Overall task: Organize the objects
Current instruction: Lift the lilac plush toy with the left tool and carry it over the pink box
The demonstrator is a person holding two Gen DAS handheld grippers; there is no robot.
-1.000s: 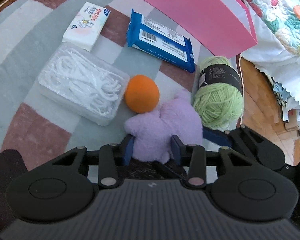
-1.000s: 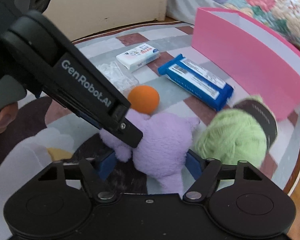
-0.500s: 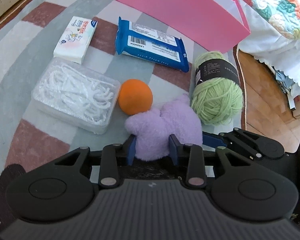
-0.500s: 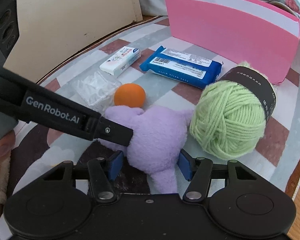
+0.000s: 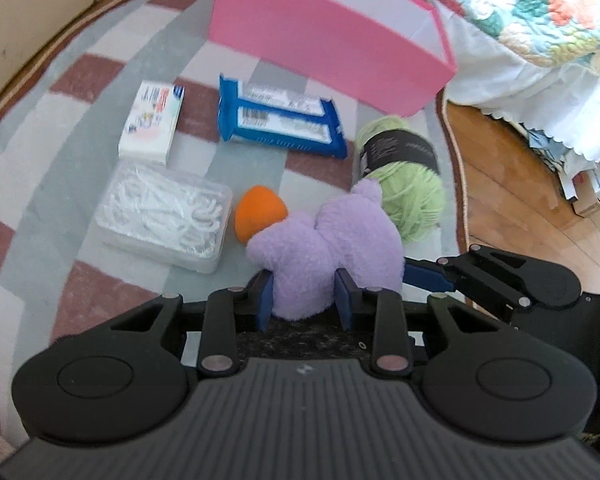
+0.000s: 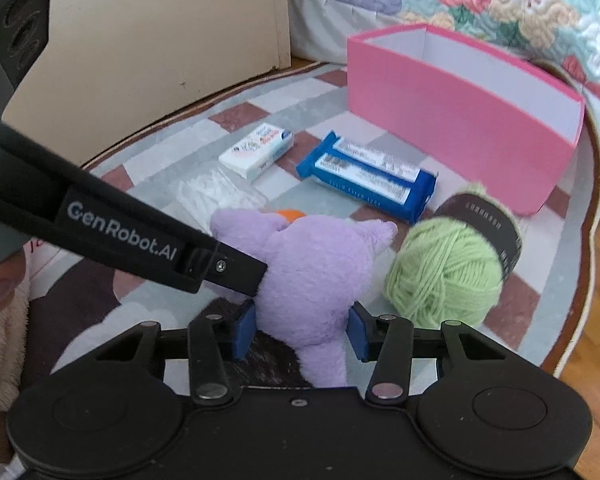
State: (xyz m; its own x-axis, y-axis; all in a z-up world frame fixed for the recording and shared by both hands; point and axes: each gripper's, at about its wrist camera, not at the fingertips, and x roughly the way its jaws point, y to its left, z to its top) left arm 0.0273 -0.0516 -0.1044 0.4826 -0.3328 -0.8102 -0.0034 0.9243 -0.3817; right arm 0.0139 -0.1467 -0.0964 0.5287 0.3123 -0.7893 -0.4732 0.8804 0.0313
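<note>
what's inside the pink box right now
Only bare white inner walls show inside the pink box. Its floor is hidden by the front wall, so anything lying low cannot be seen.

1. Orange ball [image 6: 290,213]: mostly hidden behind purple plush toy [image 6: 312,276] in right wrist view.
2. Blue packet [image 5: 280,120] print: motion-blurred, unreadable.
3. Plush toy's lower part: concealed by gripper bodies.

A soft purple plush toy [image 5: 324,240] sits in front, next to a green ball of yarn [image 5: 404,184] with a black label. An orange ball [image 5: 258,218], a clear box of white picks [image 5: 162,216], a white tissue pack [image 5: 152,124] and a blue wipes pack [image 5: 280,122] lie on the rug [image 5: 60,160]. An open pink box [image 5: 328,36] stands behind them.
</note>
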